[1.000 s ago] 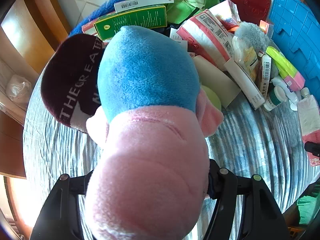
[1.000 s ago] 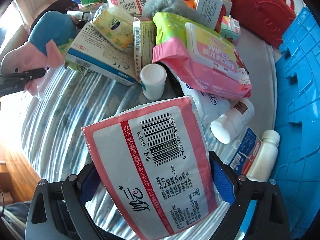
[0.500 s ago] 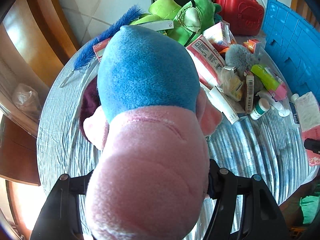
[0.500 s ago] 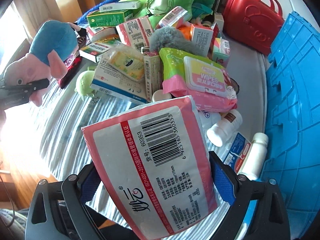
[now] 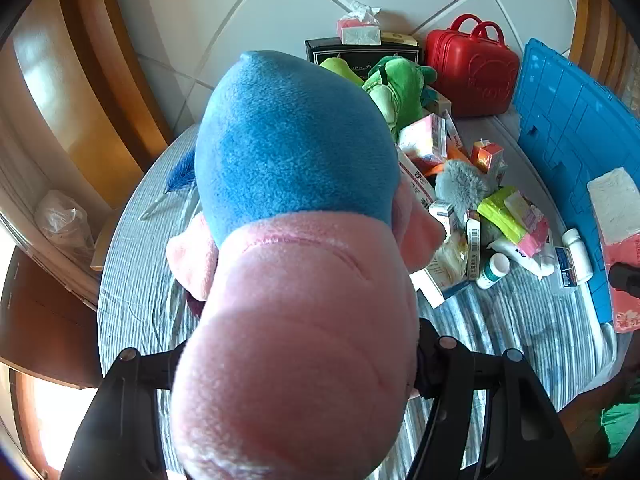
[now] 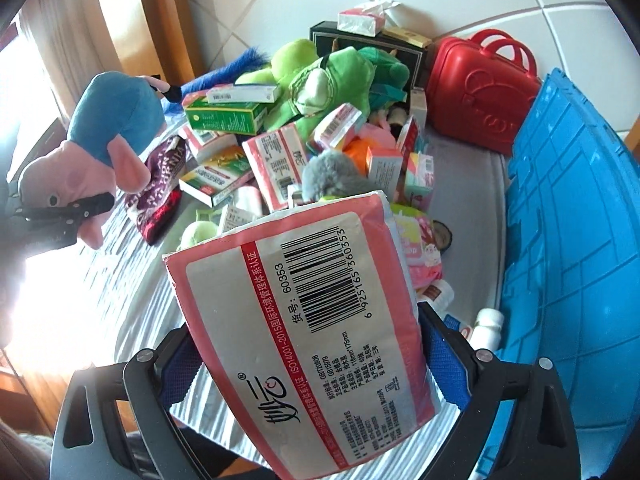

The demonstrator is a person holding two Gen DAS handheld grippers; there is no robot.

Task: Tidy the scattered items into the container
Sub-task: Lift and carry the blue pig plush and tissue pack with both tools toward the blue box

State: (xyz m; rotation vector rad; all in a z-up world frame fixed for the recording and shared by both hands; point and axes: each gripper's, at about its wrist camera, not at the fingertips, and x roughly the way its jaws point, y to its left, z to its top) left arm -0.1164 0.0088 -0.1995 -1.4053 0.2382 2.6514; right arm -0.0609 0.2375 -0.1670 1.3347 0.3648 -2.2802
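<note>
A plush toy (image 5: pixel 296 240) with a pink head and blue body fills the left wrist view, and my left gripper (image 5: pixel 300 360) is shut on its pink head, high above the table. The right wrist view shows the same plush toy (image 6: pixel 108 128) at the left, pinched by the left gripper (image 6: pixel 80 206). My right gripper (image 6: pixel 312 352) is shut on a pink and white tissue pack (image 6: pixel 304 320), barcode side up, held in the air. The blue container (image 6: pixel 568 220) lies along the table's right side. That tissue pack (image 5: pixel 616 216) also shows at the left wrist view's right edge.
A pile of boxes, wipes and a green plush (image 6: pixel 328 80) covers the striped tablecloth (image 5: pixel 500 320). A red case (image 6: pixel 480 92) stands at the back, a maroon beanie (image 6: pixel 160 188) lies at the left, and white bottles (image 5: pixel 494 270) lie near the container. Wooden furniture stands to the left.
Both grippers have risen with their loads, so the table and pile look smaller and farther below. The tiled wall and red case have come fully into view. Neither grip has changed.
</note>
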